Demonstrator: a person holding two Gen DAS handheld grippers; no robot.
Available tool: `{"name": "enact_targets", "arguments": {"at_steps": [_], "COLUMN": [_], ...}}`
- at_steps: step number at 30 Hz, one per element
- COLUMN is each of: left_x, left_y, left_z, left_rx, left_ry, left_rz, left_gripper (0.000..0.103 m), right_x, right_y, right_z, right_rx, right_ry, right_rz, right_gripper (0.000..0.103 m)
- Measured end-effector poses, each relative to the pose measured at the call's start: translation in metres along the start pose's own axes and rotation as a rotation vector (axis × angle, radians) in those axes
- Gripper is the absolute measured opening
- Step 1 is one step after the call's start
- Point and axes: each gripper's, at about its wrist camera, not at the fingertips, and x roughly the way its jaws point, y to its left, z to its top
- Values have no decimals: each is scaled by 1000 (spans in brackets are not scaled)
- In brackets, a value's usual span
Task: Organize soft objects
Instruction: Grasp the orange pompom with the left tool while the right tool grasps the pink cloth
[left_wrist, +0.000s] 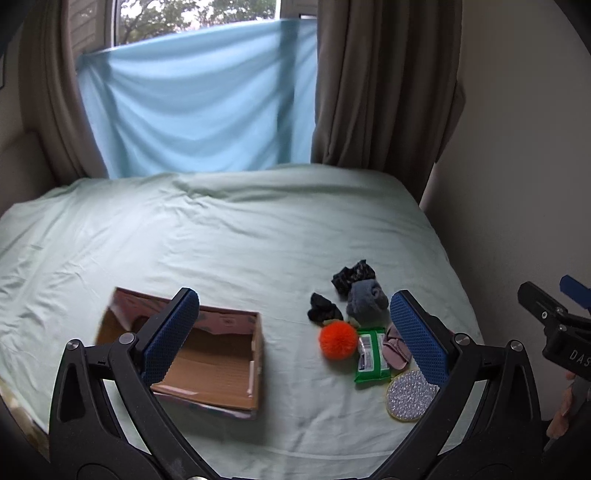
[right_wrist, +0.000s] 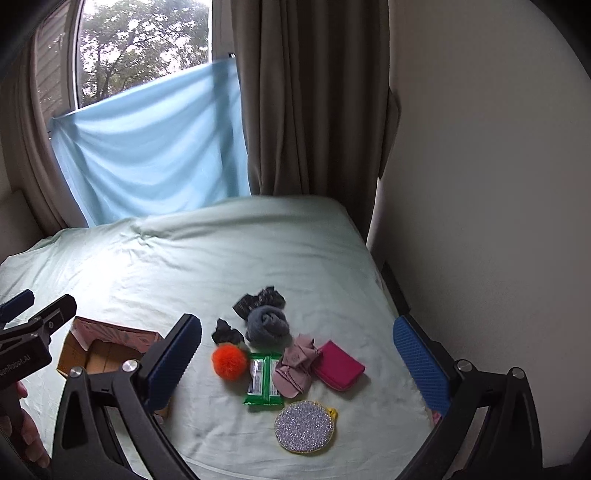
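Pale green bed sheet (right_wrist: 229, 258) covering a bed, with a window, a blue cloth (right_wrist: 147, 147) hung across it and brown curtains (right_wrist: 306, 96) behind. Soft objects lie clustered on the near right of the bed: orange pom-pom (right_wrist: 229, 362), green wipes packet (right_wrist: 263, 384), pink cloth (right_wrist: 297, 365) touching a magenta pouch (right_wrist: 341, 364), grey rolled sock (right_wrist: 266, 324), two dark scrunchies (right_wrist: 258, 300), and a glittery round pad (right_wrist: 303, 426) nearest the viewer. Open cardboard box (left_wrist: 218, 354) sits to the left of the cluster, apart from it, holding nothing visible. Left gripper (left_wrist: 295, 336) and right gripper (right_wrist: 297, 363) both hover above the bed with fingers (left_wrist: 171, 336) spread wide apart, grasping nothing.
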Motion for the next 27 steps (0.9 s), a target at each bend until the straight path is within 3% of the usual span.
{"name": "enact_targets", "arguments": {"at_steps": [7, 12, 15, 18, 23, 27], "left_x": [111, 183, 217, 247, 282, 304], "left_y": [-29, -45, -52, -60, -65, -71], "left_z": [-41, -75, -94, -108, -120, -128], "left_rx": [31, 56, 84, 134, 152, 174], "left_ry": [110, 200, 245, 280, 316, 344], "left_rz": [-53, -84, -93, -98, -94, -101], "left_gripper": [102, 102, 102, 102, 99, 81], "right_x": [84, 151, 179, 211, 264, 289], "right_y": [-14, -27, -28, -30, -33, -32], "right_z": [-31, -68, -85, -103, -129, -142], "right_rx": [75, 224, 276, 339, 447, 490], "right_ry": [107, 196, 238, 282, 372, 404], "right_rz": [-20, -19, -14, -4, 34, 37], "right_gripper": [103, 103, 95, 94, 81, 78]}}
